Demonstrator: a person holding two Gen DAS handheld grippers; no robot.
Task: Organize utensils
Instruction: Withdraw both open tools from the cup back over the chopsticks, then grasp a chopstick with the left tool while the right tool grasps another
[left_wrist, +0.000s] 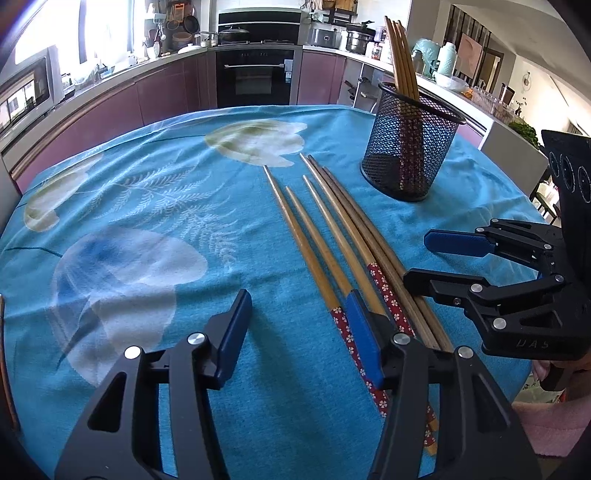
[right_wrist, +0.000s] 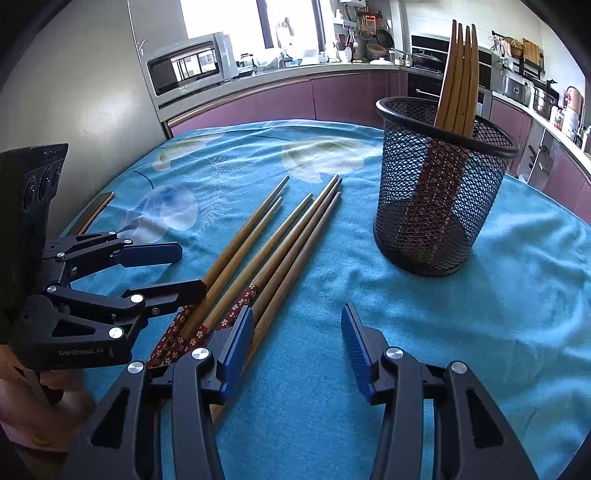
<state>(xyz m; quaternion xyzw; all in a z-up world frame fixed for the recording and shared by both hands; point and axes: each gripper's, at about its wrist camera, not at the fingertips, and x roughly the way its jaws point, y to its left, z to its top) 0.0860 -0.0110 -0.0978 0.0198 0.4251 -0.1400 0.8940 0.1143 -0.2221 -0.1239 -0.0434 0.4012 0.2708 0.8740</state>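
1. Left wrist view: the left gripper (left_wrist: 295, 317) hovers half open and empty over the near end of six loose chopsticks (left_wrist: 332, 236) lying side by side on the blue tablecloth (left_wrist: 147, 206). One pad sits above the patterned handles, likely lining up a pick. The mesh cup (left_wrist: 412, 144), far right, already holds several chopsticks upright.

2. Right wrist view: the right gripper (right_wrist: 297, 350) is also half open and empty, just right of the chopsticks (right_wrist: 266, 240). The cup (right_wrist: 439, 192) stands beyond, within easy reach for dropping them in.
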